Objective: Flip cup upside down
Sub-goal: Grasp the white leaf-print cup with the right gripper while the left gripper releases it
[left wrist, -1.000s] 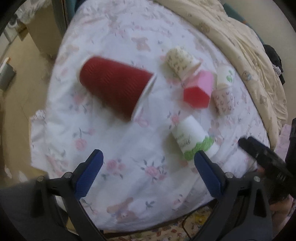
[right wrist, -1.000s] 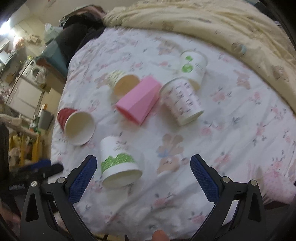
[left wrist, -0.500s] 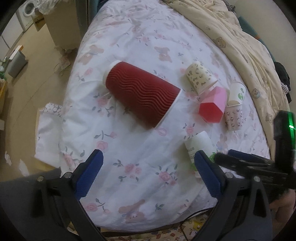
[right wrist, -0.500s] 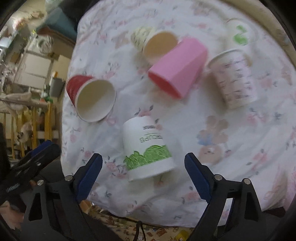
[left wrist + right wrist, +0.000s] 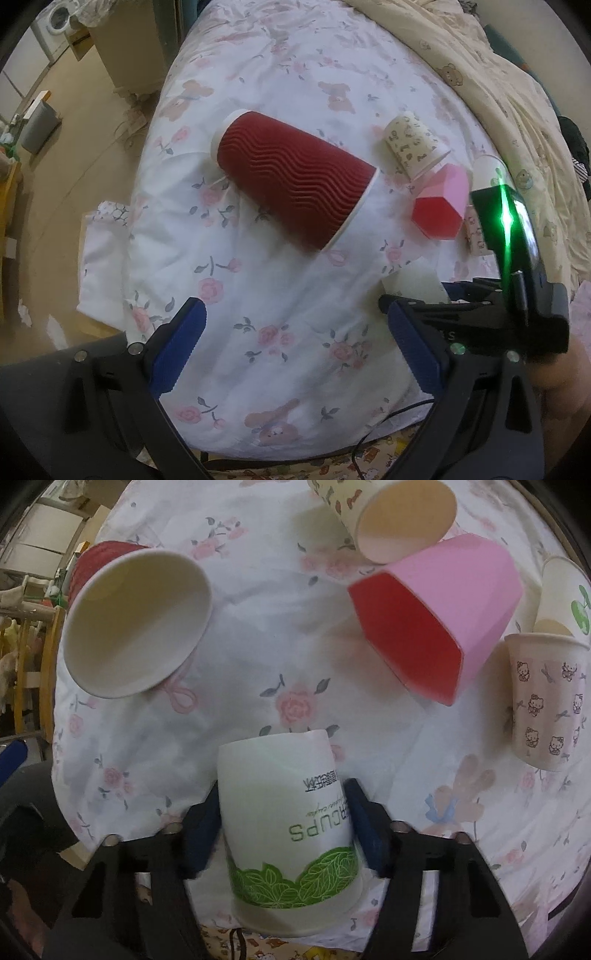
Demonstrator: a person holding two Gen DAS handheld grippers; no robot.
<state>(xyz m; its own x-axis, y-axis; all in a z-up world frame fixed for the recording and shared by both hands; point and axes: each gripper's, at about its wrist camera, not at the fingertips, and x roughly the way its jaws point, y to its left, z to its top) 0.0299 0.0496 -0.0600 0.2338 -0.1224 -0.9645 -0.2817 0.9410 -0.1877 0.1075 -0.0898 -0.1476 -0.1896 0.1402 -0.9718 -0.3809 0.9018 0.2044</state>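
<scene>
A white cup with a green leaf band (image 5: 288, 823) lies on its side on the floral bedsheet (image 5: 295, 686), mouth toward my right camera. My right gripper (image 5: 282, 812) has closed its blue pads on both sides of this cup. In the left wrist view only the cup's base end (image 5: 415, 282) shows, behind the right gripper's body (image 5: 491, 321). My left gripper (image 5: 295, 339) is open and empty, hovering above the sheet in front of a large red ribbed cup (image 5: 295, 188) lying on its side.
The red cup (image 5: 136, 624), a pink hexagonal cup (image 5: 436, 624) and a cream patterned cup (image 5: 391, 513) lie on their sides. A Hello Kitty cup (image 5: 546, 701) and a green-logo cup (image 5: 561, 590) are at the right. A cream quilt (image 5: 498, 74) lies beyond; the bed edge is near.
My right gripper has moved forward and down over the green-leaf cup and closed its pads on it. My left gripper has pulled back slightly and stays open.
</scene>
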